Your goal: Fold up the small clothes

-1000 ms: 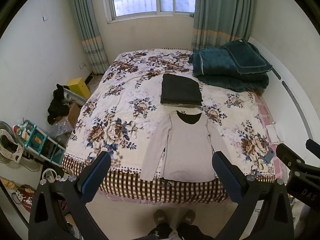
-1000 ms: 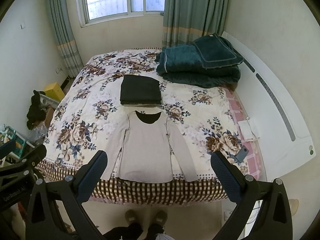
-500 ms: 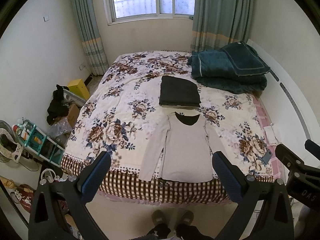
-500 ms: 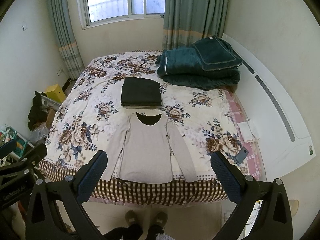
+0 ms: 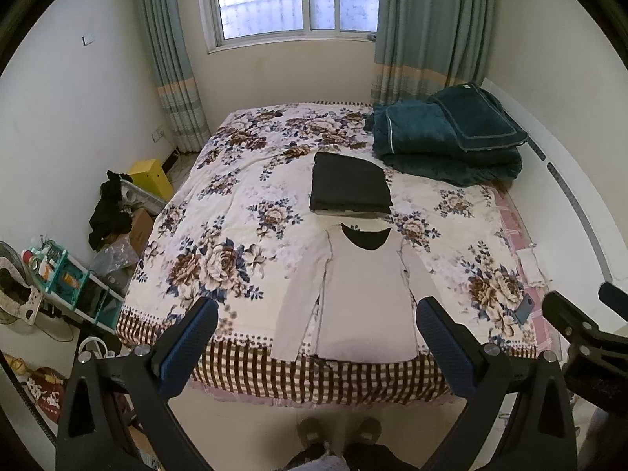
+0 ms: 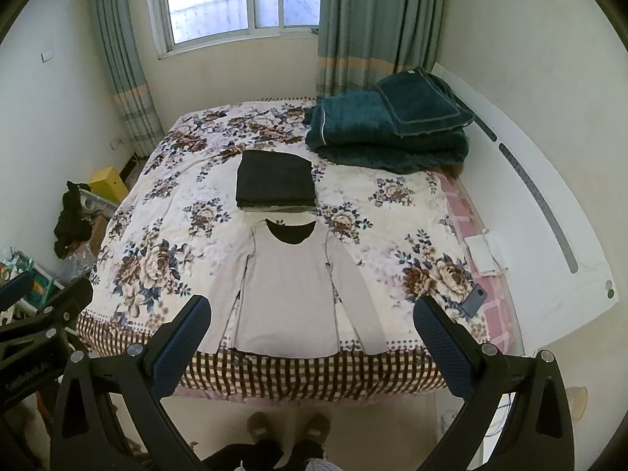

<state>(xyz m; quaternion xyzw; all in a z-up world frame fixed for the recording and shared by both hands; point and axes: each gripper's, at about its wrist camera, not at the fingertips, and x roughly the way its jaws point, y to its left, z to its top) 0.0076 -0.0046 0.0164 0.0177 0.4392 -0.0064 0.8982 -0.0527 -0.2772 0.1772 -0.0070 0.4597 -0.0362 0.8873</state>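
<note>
A small bedroom, window and teal curtains at the far wall, and a bed (image 5: 243, 212) under a flowered spread fills most of it. The pale long-sleeved top (image 5: 363, 294) lies flat and face up near the foot of the bed, neckline away from me, sleeves angled out and down, hem just at the checked border. Just beyond its collar sits a dark folded garment (image 5: 351, 184), and farther back a teal blanket (image 5: 447, 145) is heaped by the headboard side. A phone (image 6: 474, 300) rests near the right edge. My left claw (image 5: 316, 339) and right claw (image 6: 312, 337) both hang released, jaws wide, high above the bed and touching nothing. The fold has not begun, I judge. To do it well I should come down on a sleeve cuff and the matching shoulder, pinch only the top layer, and carry the sleeve across the body without dragging the hem off the edge.
</note>
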